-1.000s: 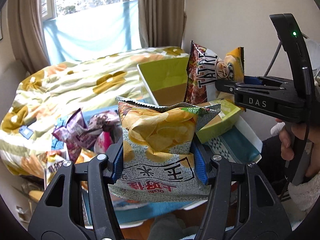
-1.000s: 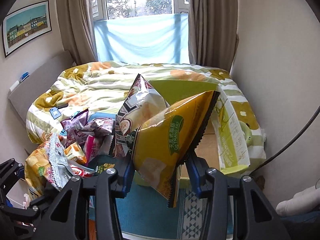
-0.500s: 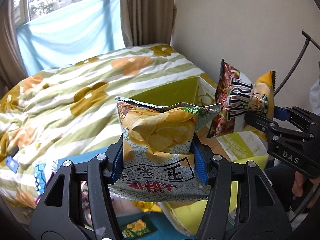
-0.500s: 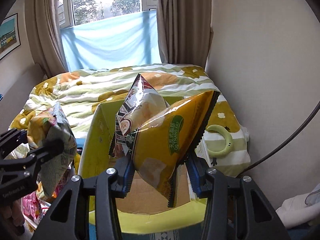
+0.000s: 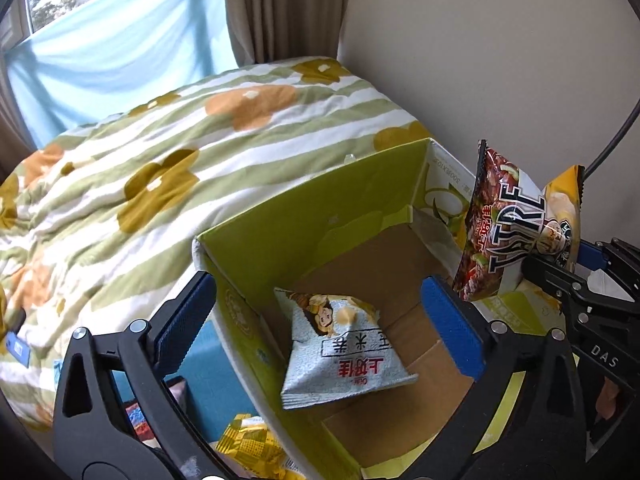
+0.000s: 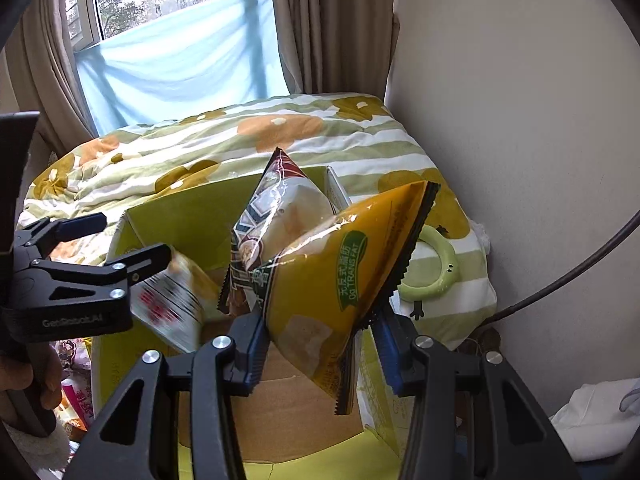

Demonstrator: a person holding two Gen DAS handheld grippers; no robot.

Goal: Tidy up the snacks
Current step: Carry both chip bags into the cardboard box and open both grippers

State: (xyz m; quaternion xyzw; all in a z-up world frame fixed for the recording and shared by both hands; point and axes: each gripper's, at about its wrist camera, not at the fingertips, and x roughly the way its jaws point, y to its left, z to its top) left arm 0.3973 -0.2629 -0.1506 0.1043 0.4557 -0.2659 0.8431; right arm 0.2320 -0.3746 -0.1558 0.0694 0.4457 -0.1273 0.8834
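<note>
Left gripper (image 5: 320,324): jaws opening, blue pads spread wide, nothing pressed between them. Directly below the gap, a pale blue chip bag (image 5: 344,350) with red characters sits inside the green cardboard box (image 5: 304,216), leaning against the box's left wall on the brown floor; in the right wrist view the same bag shows as a motion-blurred shape just under the left gripper's fingers.

Right gripper (image 6: 322,350): jaws clamped on a yellow snack bag (image 6: 344,280), pads pinching its lower part; a second, brown-and-white snack bag (image 6: 276,232) is bunched against it and appears caught in the same grip. Both bags hang above the box's open top, over its right side.

Box: flaps up, resting at the near edge of the bed, beside the wall. Floral striped duvet (image 5: 160,152) covers the bed behind it. A green ring (image 6: 434,264) lies on the duvet just past the box's right edge. More snack packets (image 5: 248,448) lie outside the box's near left corner.
</note>
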